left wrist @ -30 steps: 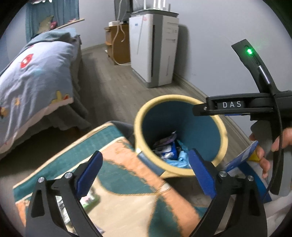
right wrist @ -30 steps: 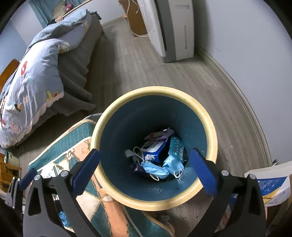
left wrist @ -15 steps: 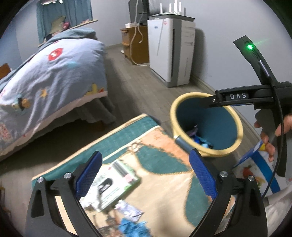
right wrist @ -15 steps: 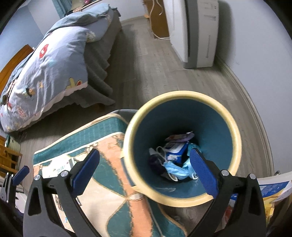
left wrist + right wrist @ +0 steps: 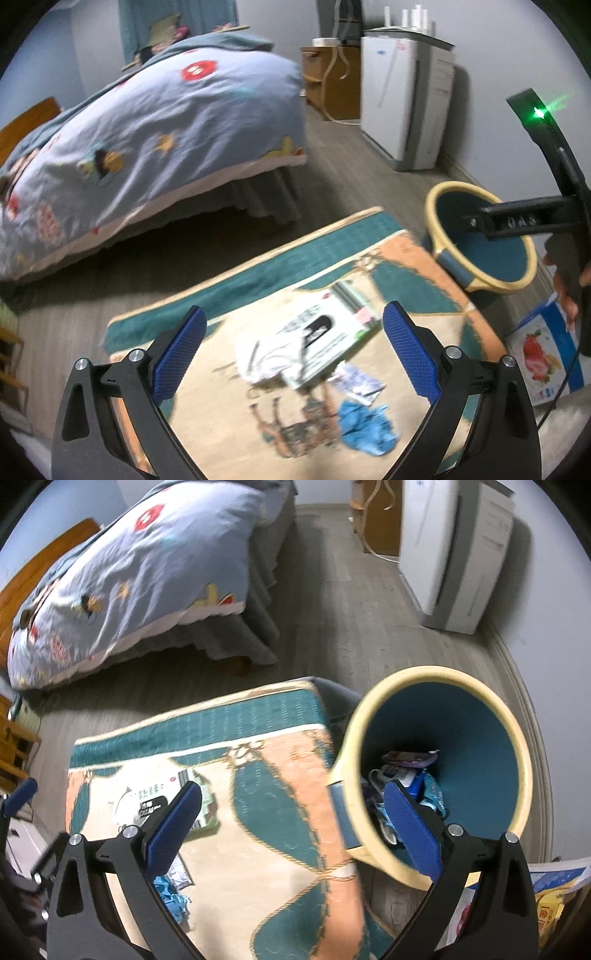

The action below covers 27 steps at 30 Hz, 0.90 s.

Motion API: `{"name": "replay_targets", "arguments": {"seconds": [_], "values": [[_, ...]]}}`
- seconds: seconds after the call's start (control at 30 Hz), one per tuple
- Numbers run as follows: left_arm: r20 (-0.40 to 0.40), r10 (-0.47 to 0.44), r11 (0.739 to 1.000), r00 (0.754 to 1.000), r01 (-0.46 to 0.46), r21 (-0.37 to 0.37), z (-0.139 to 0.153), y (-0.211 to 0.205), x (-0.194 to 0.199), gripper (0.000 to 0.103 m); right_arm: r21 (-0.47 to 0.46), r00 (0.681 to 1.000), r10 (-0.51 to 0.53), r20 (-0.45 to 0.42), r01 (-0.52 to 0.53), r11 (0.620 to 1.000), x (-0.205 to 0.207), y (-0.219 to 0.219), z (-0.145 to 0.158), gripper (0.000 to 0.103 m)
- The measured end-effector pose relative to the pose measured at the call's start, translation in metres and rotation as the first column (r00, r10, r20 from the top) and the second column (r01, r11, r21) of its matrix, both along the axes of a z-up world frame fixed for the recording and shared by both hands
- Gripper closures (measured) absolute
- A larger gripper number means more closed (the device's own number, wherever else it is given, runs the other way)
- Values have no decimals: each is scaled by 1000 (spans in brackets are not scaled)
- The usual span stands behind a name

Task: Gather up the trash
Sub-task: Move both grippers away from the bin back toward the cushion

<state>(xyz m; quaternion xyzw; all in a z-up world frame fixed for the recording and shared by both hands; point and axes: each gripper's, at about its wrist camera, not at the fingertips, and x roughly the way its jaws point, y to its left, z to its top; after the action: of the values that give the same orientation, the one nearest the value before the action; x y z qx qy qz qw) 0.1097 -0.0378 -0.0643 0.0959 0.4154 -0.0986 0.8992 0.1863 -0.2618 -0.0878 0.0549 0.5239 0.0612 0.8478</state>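
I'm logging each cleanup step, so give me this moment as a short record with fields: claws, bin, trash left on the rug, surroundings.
left claw: open, empty, above the rug
right claw: open, empty, near the bin's rim
bin: yellow rim, teal inside, at the rug's corner, already holds wrappers and a blue mask
trash on rug: white printed package, small wrapper, crumpled blue piece
surroundings: bed with blue quilt, white appliance by the wall
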Motion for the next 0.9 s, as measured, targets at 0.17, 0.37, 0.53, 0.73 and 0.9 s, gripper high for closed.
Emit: {"name": "replay_targets", "arguments": {"seconds": [0.17,0.37,0.53,0.73,0.9], "values": [[-38,65,998,997,-64,24,-16,29,5,8,-41,998,52,-17,-53,998,0,31,-9,6],[-136,119,993,984,-120,0,-47,55,15,8,-37,995,72,-64,-74,997,5,50,-26,6],[-198,77,997,977,-74,23,-71,48,25,8,-48,993,66,-98,-71,996,19,55,-40,6],[-251,7,999,968,2,36,-91,34,33,8,-32,990,65,-129,-70,997,34,62,-51,6],[-302,-27,997,953,46,57,-108,27,40,8,-38,989,74,-127,-79,996,43,66,-53,6]]}}
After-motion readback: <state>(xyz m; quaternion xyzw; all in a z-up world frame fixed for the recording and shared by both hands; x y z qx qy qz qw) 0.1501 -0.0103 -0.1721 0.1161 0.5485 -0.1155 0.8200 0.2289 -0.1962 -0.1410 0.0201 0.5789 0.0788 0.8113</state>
